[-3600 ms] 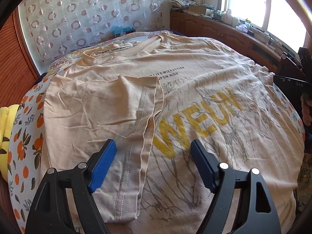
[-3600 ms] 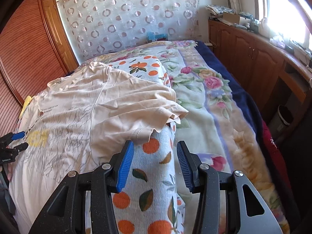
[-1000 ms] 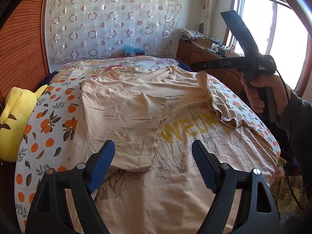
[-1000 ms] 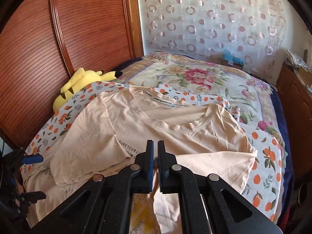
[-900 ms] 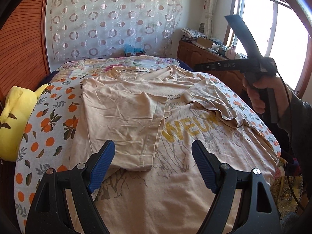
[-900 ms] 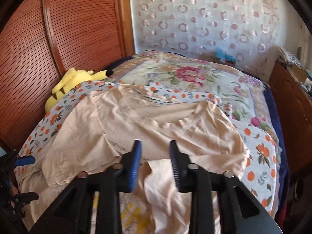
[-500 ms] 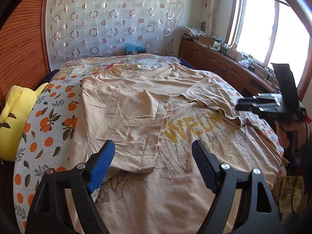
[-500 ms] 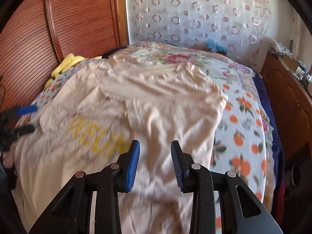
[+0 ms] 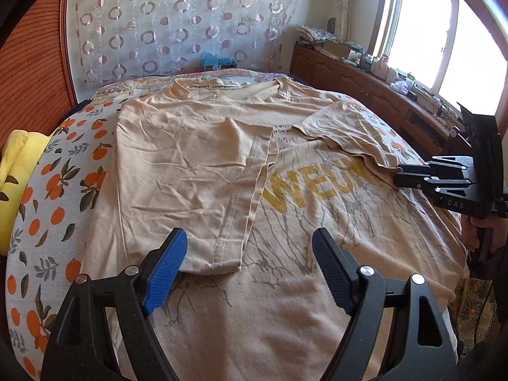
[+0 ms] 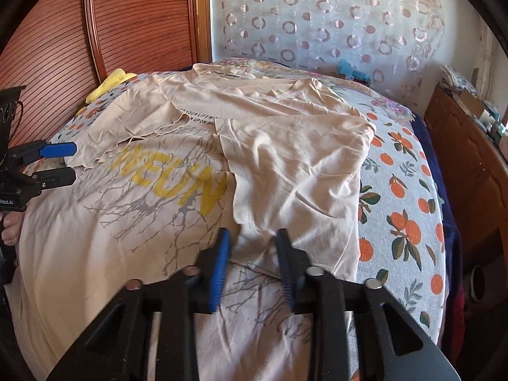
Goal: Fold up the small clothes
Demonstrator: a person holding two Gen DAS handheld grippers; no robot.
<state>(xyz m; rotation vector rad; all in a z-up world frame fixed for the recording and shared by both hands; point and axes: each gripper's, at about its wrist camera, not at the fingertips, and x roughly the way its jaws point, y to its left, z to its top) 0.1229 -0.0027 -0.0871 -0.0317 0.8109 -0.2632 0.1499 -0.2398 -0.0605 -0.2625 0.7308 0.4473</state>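
A beige T-shirt (image 9: 317, 254) with yellow letters lies flat on the bed, collar at the far end. Its left sleeve (image 9: 190, 174) and its right sleeve (image 10: 301, 174) are both folded in over the chest. My left gripper (image 9: 250, 263) hovers open above the shirt's lower left part, just in front of the left sleeve's hem, with nothing between its blue pads. My right gripper (image 10: 254, 263) is low at the near edge of the right sleeve. Its jaws are closing, with a bump of the sleeve's cloth between them and a gap still showing. From the left wrist it appears at the sleeve's corner (image 9: 398, 174).
A blanket (image 9: 57, 190) printed with oranges covers the bed. A yellow plush toy (image 9: 16, 165) lies at its left edge beside ribbed wooden panels (image 10: 95, 31). A cluttered wooden cabinet (image 9: 365, 82) runs under the window on the right. A hand (image 9: 473, 231) holds the right gripper.
The right gripper let go of the right sleeve over the chest, came down to the sleeve's near edge, and its jaws opened and then narrowed. The left gripper sank slightly and stayed open.
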